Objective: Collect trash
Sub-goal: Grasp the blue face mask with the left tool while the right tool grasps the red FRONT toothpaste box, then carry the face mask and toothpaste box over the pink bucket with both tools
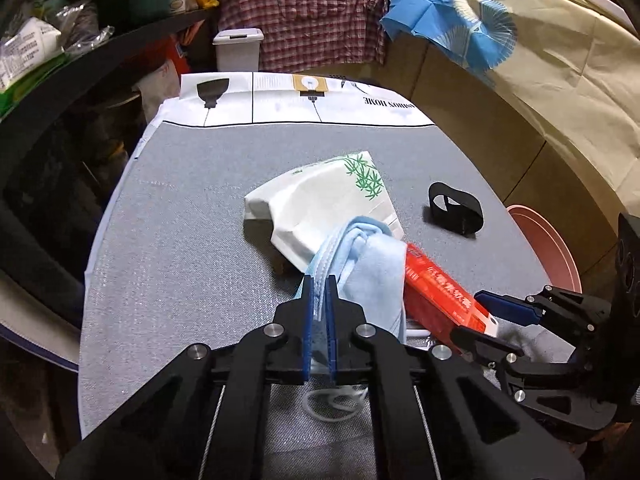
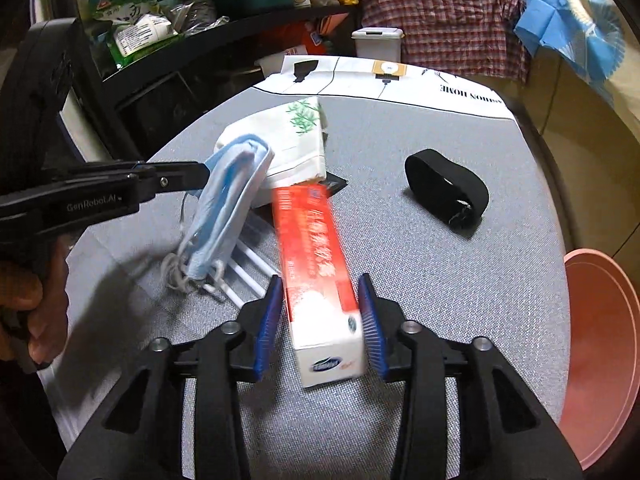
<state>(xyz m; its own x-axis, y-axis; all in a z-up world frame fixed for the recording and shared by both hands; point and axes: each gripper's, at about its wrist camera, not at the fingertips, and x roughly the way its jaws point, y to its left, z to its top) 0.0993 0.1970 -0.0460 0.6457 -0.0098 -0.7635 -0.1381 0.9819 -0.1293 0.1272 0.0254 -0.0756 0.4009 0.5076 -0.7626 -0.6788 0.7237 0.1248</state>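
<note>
A cluttered storeroom, checked shirts hanging at the back, frames the grey woven-cloth surface (image 2: 440, 280) where I am clearing rubbish. My landmark is the long red-and-white cardboard toothpaste box (image 2: 316, 276), lying near the middle of the surface. My right tongs (image 2: 320, 320) straddle its white near end, blue pads (image 2: 370, 320) either side; the jaws stand partly apart, and I cannot tell from the blurred box whether the pads yet press on it. The box's long axis runs straight away from these tongs, so I judge a plain squeeze across its narrow width is all the next move needs. Left of the box, my left tongs (image 1: 319, 316) are clamped together on a crumpled pale-blue pleated face mask (image 1: 360, 276), its white ear loops dangling. Beyond the box's far end lies a white paper bag printed with green bamboo leaves (image 1: 320, 204); to the box's right sits a black elastic band loop (image 2: 448, 190), well apart. A pink round plastic basin (image 2: 600, 340) waits past the surface's right edge, nearer my right hand.
</note>
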